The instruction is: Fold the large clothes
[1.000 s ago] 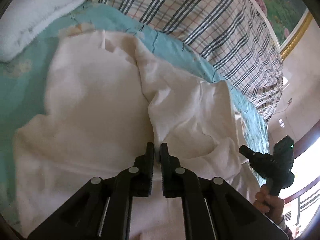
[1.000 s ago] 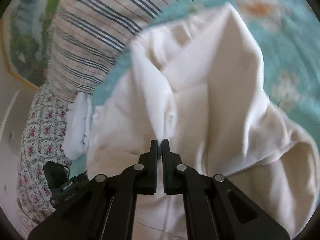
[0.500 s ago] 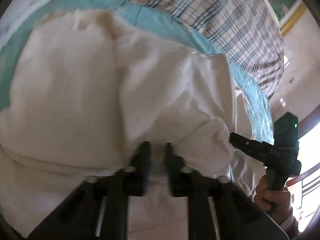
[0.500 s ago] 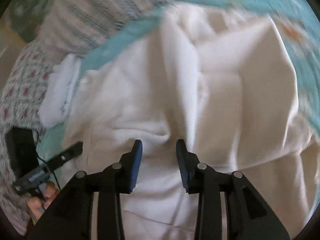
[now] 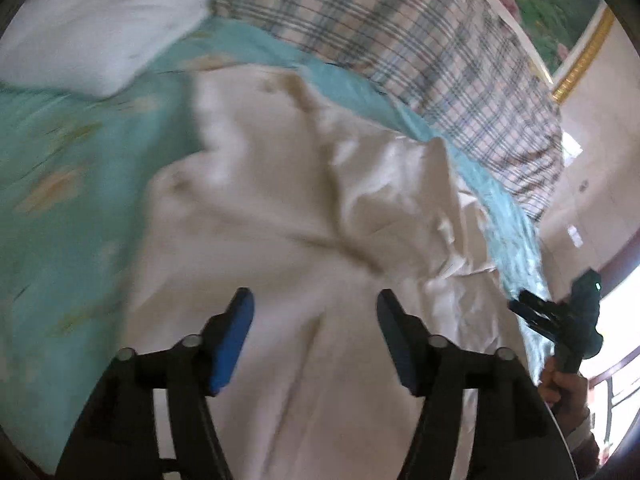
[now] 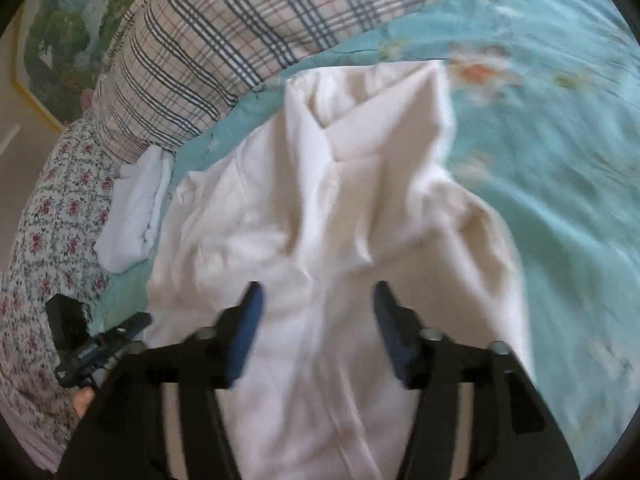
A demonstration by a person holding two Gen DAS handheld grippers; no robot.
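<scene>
A large cream-white garment point(image 5: 280, 200) point(image 6: 340, 208) lies rumpled on a turquoise flowered bedspread point(image 5: 72, 184) point(image 6: 560, 160), partly folded over itself. My left gripper point(image 5: 314, 304) hovers over its near part with jaws opening, blue pads wide apart and nothing between them. My right gripper point(image 6: 318, 300) also hovers above the cloth, jaws opening, with no cloth pinched. In the left wrist view the right gripper point(image 5: 560, 316) shows at the far right in a hand. In the right wrist view the left gripper point(image 6: 96, 340) shows at the lower left.
A plaid pillow point(image 5: 420, 52) point(image 6: 224, 40) lies along the far side of the bed. A folded white cloth point(image 5: 92, 28) sits at the upper left; another white cloth point(image 6: 136, 216) rests beside a floral quilt point(image 6: 48, 232). A framed painting point(image 5: 560, 4) hangs behind.
Both grippers were shut on folds of the white garment; now both stand open and have pulled back from it. The garment has dropped and settled on the bed.
</scene>
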